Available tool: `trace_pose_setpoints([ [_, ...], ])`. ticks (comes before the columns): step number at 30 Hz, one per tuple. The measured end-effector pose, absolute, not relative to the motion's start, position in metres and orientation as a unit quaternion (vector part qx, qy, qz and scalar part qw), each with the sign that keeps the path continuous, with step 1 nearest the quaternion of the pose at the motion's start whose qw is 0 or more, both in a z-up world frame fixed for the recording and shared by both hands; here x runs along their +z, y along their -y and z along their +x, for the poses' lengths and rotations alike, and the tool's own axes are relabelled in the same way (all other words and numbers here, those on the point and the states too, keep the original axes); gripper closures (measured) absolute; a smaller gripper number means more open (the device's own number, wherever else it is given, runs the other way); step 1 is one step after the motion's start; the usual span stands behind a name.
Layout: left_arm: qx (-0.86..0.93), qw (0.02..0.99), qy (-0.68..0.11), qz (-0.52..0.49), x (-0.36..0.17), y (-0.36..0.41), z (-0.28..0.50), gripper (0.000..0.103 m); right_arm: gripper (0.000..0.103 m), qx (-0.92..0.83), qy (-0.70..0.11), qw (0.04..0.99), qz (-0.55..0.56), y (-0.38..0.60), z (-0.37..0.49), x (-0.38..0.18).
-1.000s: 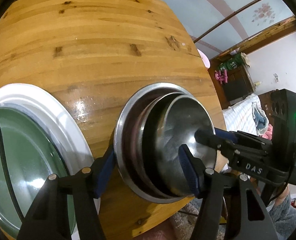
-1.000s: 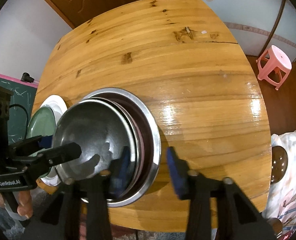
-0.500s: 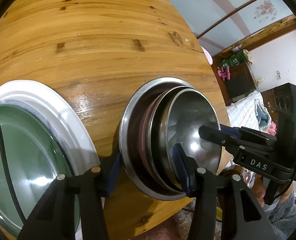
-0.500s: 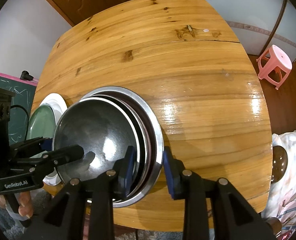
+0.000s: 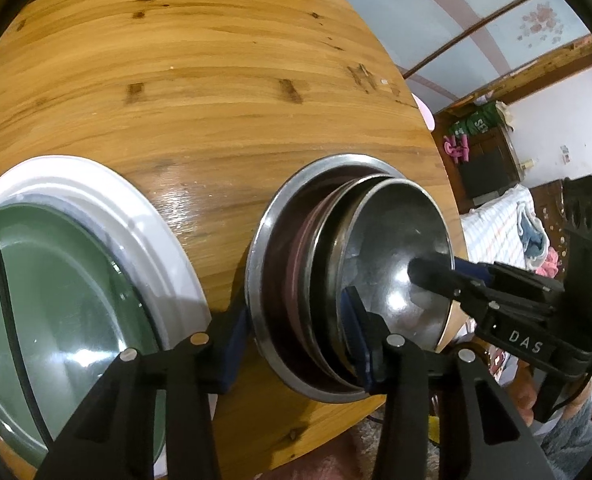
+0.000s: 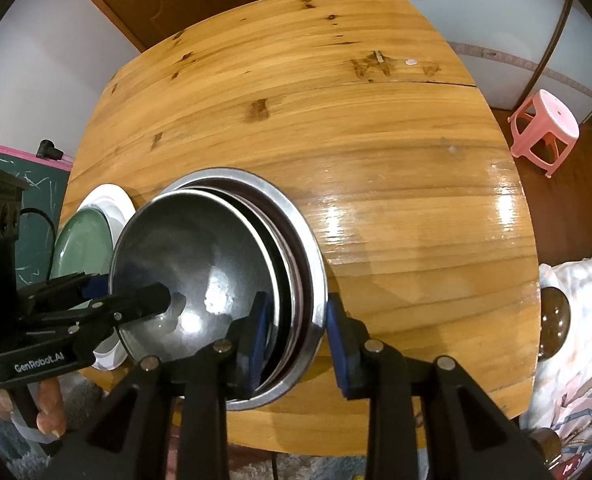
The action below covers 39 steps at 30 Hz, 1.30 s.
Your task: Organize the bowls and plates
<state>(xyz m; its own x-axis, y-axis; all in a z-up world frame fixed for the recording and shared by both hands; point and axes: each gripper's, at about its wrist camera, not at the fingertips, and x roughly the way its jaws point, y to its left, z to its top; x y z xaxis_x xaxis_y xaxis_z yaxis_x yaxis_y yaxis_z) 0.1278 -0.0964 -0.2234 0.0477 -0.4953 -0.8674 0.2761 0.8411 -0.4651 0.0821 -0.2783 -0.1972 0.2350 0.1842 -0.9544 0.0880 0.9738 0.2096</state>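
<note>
A stack of nested steel bowls (image 5: 395,264) sits near the front edge of the wooden table (image 5: 216,80); it also shows in the right wrist view (image 6: 200,272). My left gripper (image 5: 296,344) is shut on the left rims of the stack, one pad outside, one inside. My right gripper (image 6: 296,340) is shut on the right rims the same way. A green plate (image 5: 56,288) lies on a white plate (image 5: 108,188) to the left of the bowls.
The table's near edge runs just under the bowls. A pink stool (image 6: 543,128) stands on the floor beyond the table's right side. A bed (image 5: 503,232) lies to the right.
Both grippers have closed from open onto the rims of the bowl stack, one from each side. The stack has stayed in place.
</note>
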Motion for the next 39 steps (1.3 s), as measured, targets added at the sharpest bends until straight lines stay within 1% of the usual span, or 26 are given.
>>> trace_pose_setpoints([
  [8,-0.263,0.73,-0.623,-0.099,-0.206,0.083,0.117,0.061,0.076,0.039,-0.612,0.782,0.113,0.267,0.075,-0.185],
  [15,-0.26,0.751,-0.598,-0.107,-0.179,0.064,0.113,0.061,0.077,0.048,-0.593,0.796,0.112,0.254,0.07,-0.158],
  [20,-0.239,0.772,-0.575,-0.125,-0.15,0.032,0.106,0.061,0.077,0.066,-0.582,0.806,0.087,0.232,0.078,-0.136],
  [27,-0.179,0.801,-0.553,-0.147,-0.122,-0.031,0.093,0.061,0.077,0.132,-0.575,0.807,0.037,0.167,0.098,-0.11],
  [31,-0.139,0.805,-0.555,-0.157,-0.129,-0.068,0.088,0.061,0.077,0.161,-0.584,0.795,0.02,0.132,0.108,-0.118],
  [39,-0.098,0.774,-0.599,-0.179,-0.18,-0.113,0.087,0.061,0.077,0.185,-0.636,0.749,0.003,0.079,0.117,-0.171],
])
